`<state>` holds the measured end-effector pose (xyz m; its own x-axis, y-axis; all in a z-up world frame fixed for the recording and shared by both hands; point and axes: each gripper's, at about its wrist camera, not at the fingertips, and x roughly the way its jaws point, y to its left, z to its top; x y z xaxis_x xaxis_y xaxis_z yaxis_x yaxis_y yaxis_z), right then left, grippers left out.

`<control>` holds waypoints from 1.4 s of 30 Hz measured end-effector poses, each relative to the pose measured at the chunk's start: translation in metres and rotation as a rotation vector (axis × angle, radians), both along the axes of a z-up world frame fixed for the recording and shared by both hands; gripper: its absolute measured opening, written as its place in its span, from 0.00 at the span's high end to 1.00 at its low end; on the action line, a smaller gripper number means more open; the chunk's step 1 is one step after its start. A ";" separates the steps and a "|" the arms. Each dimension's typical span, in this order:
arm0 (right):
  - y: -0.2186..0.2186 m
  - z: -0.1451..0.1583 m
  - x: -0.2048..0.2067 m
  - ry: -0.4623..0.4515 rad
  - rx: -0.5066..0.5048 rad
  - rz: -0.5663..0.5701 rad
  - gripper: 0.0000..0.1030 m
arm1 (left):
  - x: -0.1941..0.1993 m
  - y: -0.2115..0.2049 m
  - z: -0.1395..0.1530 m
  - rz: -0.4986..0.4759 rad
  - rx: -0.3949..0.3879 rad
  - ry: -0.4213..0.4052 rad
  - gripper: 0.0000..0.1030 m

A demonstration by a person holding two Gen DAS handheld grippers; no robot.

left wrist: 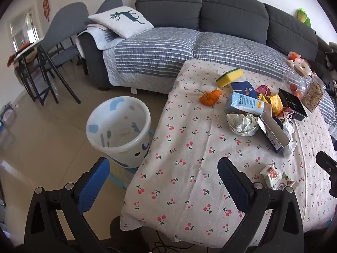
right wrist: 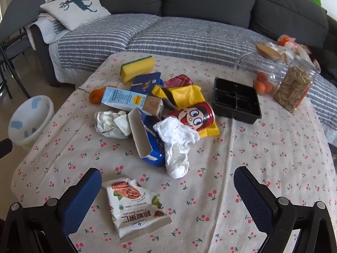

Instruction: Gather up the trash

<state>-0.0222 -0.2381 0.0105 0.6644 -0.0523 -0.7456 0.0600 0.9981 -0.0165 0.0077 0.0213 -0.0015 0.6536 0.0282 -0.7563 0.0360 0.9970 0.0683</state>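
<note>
The right gripper (right wrist: 166, 186), its blue-padded jaws spread wide and holding nothing, hovered over the near part of the table covered in a cherry-print cloth (right wrist: 263, 147). Between its jaws, closer to the left one, lay a torn white pecan-kernel snack packet (right wrist: 134, 206) flat on the cloth. The left gripper (left wrist: 163, 179) was likewise released and empty, poised over the near left edge of the table, one jaw above the floor and the other above the cloth.

Beyond the packet sat the main heap of trash: a crumpled white tissue (right wrist: 177, 145) draped over an opened blue cardboard box (right wrist: 147, 139) lying on its side, with a wad of crumpled off-white paper (right wrist: 111, 123) just left of it. Behind these lay a light-blue milk carton (right wrist: 130, 101) on its side, a red can with a cartoon face (right wrist: 193, 115) touching a yellow plastic wrapper (right wrist: 183, 96), and a black plastic compartment tray (right wrist: 236, 101) to the right. A small orange pumpkin-shaped fruit (right wrist: 95, 96) rested left of the carton, and a yellow sponge with a green top (right wrist: 137, 68) lay farther back.

On the floor, left of the table and just beside its edge, stood a white plastic waste bin with blue patches (left wrist: 119, 130), upright. Farthest away ran a dark grey sofa with a striped quilt (right wrist: 168, 33).
</note>
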 end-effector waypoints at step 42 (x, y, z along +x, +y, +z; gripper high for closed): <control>0.008 0.001 0.003 -0.001 0.007 0.004 0.00 | -0.003 0.012 0.007 0.007 -0.013 -0.019 0.00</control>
